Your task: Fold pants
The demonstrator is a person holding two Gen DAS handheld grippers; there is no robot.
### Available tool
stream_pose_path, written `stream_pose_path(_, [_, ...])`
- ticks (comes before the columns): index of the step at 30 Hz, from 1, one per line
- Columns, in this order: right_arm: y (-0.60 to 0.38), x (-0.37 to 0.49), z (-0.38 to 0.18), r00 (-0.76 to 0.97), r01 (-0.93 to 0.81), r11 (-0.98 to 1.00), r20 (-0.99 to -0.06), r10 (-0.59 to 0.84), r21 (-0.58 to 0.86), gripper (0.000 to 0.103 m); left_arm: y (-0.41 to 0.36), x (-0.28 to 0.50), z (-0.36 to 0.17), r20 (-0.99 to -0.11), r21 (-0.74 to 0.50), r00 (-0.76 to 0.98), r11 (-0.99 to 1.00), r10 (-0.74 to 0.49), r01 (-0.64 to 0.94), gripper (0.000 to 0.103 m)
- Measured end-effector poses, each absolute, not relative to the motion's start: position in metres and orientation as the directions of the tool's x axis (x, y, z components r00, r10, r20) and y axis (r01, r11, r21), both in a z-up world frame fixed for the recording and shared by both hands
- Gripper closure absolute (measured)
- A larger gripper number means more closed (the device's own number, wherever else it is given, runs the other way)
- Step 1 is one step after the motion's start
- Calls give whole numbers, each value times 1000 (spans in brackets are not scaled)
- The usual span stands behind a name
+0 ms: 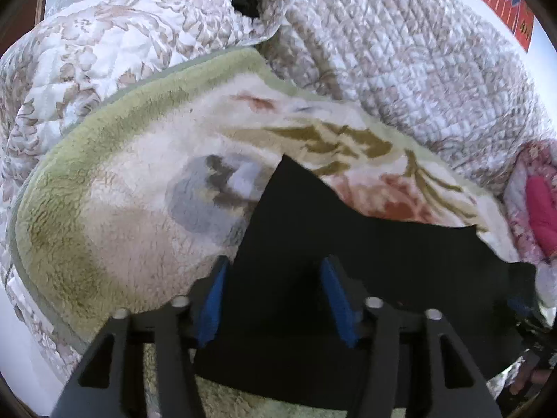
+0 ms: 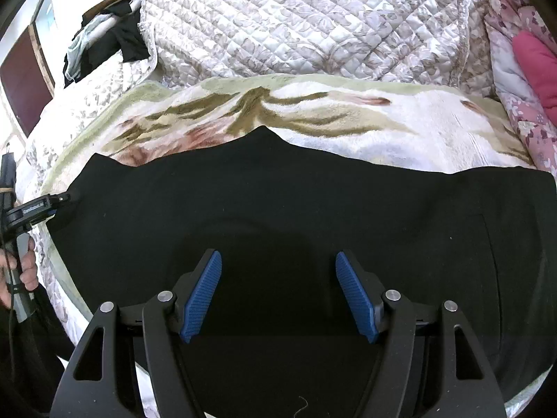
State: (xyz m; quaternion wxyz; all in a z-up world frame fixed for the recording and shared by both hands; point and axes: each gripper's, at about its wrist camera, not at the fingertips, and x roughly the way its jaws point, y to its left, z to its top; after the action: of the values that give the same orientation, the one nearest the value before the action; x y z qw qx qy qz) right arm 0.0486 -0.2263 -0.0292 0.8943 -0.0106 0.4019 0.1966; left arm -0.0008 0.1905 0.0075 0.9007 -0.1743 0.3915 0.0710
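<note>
The black pants (image 2: 278, 216) lie spread flat across a fleecy floral blanket (image 2: 348, 122) on the bed, filling the near half of the blanket, their far edge wavy with a small peak near its middle.

Above the pants' middle hovers the right tool (image 2: 278, 296), its blue pads (image 2: 202, 296) standing well apart with nothing between them but the cloth below.

At the pants' left end sits the left tool (image 1: 273, 299), a hand (image 2: 24, 271) on its grip. Its blue pads are apart, with black cloth running between them; whether they press on it I cannot tell.

Beyond the blanket, on the far side from the pants, a quilted cover (image 2: 296, 28) is heaped. Past the pants' right end lies a pink pillow (image 2: 536, 66). Dark clothes (image 2: 104, 45) hang beyond the left end.
</note>
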Motion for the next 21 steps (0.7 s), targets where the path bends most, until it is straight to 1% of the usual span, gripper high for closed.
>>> stream_pose_path(2, [-226,49,-29,601,-357,923,-722,343,142,35,192,-3,11,-718,-273,696,927,-17,-258,66])
stream_pose_path(6, [-225,48,-29,599,-361,922,-724,342,137,35,192,2,7,-730,-259,683,928,-6,-267,73])
stream_pose_path(8, [-225,48,-29,598,-362,922,-724,344,138,35,192,6,4,-746,-236,666,929,14,-284,82])
stream_pose_path(9, [-225,48,-29,597,-363,921,-725,344,138,35,193,7,4,-748,-236,663,928,16,-289,83])
stream_pose_path(10, [-224,48,-29,596,-364,921,-726,344,139,35,195,7,5,-748,-243,663,924,15,-295,87])
stream_pose_path(11, [-224,48,-29,596,-365,921,-725,345,138,35,195,7,7,-745,-245,667,924,16,-295,93])
stream_pose_path(12, [-224,48,-29,596,-365,921,-725,345,138,35,194,6,9,-738,-253,675,925,5,-284,96])
stream_pose_path(15, [-223,47,-29,599,-363,922,-723,344,138,35,182,5,21,-705,-276,708,935,-40,-222,96])
stream_pose_path(21, [-227,47,-28,602,-350,925,-721,343,148,35,150,15,40,-645,-389,734,918,-215,-73,96])
